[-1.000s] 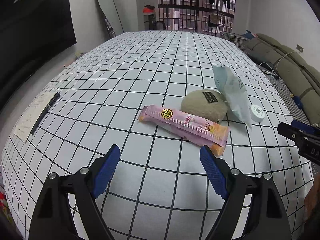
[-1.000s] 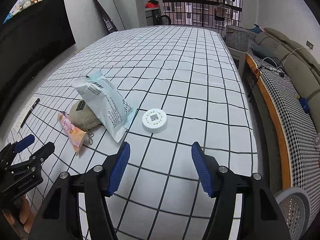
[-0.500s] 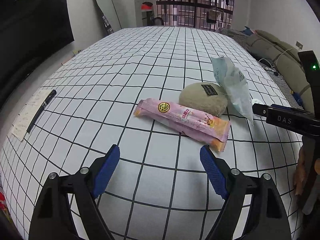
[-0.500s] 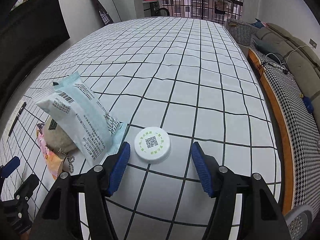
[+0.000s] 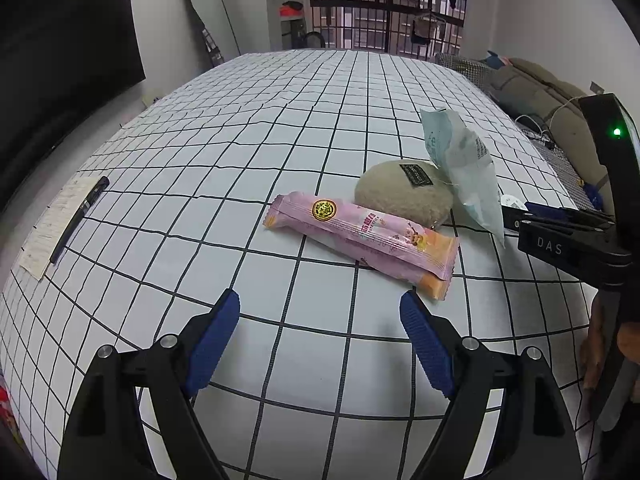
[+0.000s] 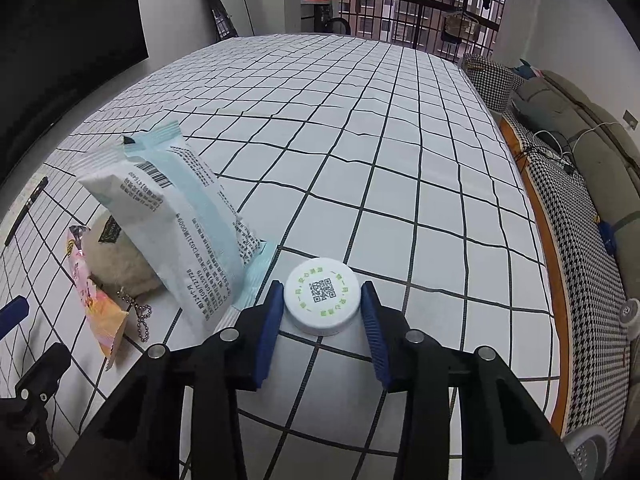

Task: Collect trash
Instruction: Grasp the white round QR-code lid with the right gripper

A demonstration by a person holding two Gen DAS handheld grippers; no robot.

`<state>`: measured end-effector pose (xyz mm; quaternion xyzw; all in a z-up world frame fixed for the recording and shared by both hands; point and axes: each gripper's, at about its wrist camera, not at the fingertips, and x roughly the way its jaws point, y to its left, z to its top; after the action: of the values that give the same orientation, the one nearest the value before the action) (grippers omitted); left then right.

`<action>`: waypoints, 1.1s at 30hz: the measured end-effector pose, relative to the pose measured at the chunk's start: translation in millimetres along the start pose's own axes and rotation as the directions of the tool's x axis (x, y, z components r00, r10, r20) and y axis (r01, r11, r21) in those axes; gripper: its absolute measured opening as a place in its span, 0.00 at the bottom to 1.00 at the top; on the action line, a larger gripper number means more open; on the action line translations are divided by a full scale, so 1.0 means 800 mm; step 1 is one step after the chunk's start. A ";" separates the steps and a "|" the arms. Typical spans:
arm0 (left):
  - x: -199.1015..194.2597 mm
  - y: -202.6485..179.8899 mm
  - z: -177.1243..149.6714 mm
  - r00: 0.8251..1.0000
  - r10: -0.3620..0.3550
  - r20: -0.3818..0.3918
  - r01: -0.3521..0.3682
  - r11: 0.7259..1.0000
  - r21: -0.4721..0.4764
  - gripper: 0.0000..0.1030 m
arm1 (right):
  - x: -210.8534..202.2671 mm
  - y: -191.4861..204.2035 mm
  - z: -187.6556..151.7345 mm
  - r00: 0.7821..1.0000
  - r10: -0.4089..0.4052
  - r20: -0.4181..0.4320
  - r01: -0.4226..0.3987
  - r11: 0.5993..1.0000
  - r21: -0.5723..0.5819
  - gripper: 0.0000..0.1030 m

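right tongs (image 6: 322,310) have advanced and narrowed around the white cap (image 6: 321,301), contact unclear; left tongs (image 5: 320,320) remain wide, so first pickup is imminent.

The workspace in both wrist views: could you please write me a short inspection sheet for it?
Surface: bed under a white sheet with a black grid, flat.
Job's things: white round cap with a QR code; pink snack wrapper; pale blue packet leaning on the beige pouch.
Clutter: beige pouch with a ball chain; black pen on a paper slip at the sheet's left edge.
Grippers: left gripper open, short of the wrapper; right gripper around the cap, pads at its sides, contact unclear.
Cables: white cords on the sofa.
Surroundings: sofa, leaning mirror, barred window with hanging clothes.
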<state>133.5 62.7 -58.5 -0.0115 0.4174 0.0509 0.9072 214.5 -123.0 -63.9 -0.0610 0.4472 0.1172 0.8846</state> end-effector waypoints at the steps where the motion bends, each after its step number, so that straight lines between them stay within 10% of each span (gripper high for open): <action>1: 0.000 0.001 0.001 1.000 0.001 0.002 -0.001 1.000 -0.001 0.78 | -0.003 0.000 -0.002 1.000 0.003 0.005 -0.003 1.000 0.009 0.37; 33: 0.038 -0.072 0.061 0.997 0.013 -0.071 -0.011 1.000 0.019 0.78 | -0.064 -0.054 -0.076 0.989 0.099 0.112 -0.126 0.957 0.262 0.37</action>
<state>195.8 10.7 -51.4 -0.0024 0.4498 0.0521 0.8916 149.5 -185.3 -58.5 0.0910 0.4178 0.1086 0.8974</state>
